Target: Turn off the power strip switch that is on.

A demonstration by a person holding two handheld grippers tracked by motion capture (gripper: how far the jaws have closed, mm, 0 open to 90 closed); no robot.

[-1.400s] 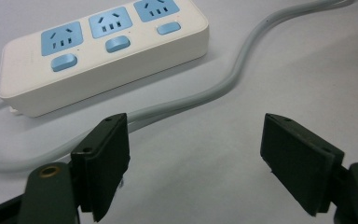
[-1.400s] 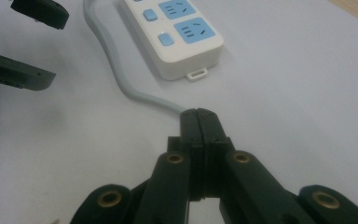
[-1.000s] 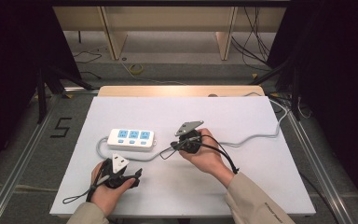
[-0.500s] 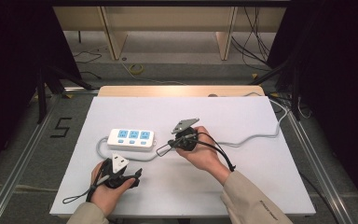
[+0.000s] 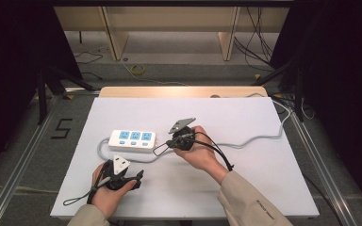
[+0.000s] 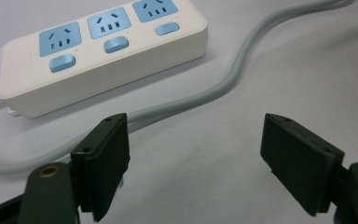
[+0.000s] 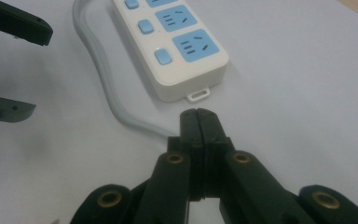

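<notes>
While the right gripper (image 7: 199,116) sits clenched empty beside the power strip (image 5: 133,140), left gripper (image 6: 193,158) released, near its grey cord (image 6: 214,88)

Bright, even light on the white table (image 5: 273,188), dark surroundings, soft shadows, close-ups perhaps slightly blurred.

Compared with one second earlier, the right gripper (image 5: 169,142) sits slightly farther left on the table (image 5: 264,179), its closed jaw tips closer to the right end of the power strip (image 5: 133,141), above the grey cable (image 5: 245,143).
</notes>
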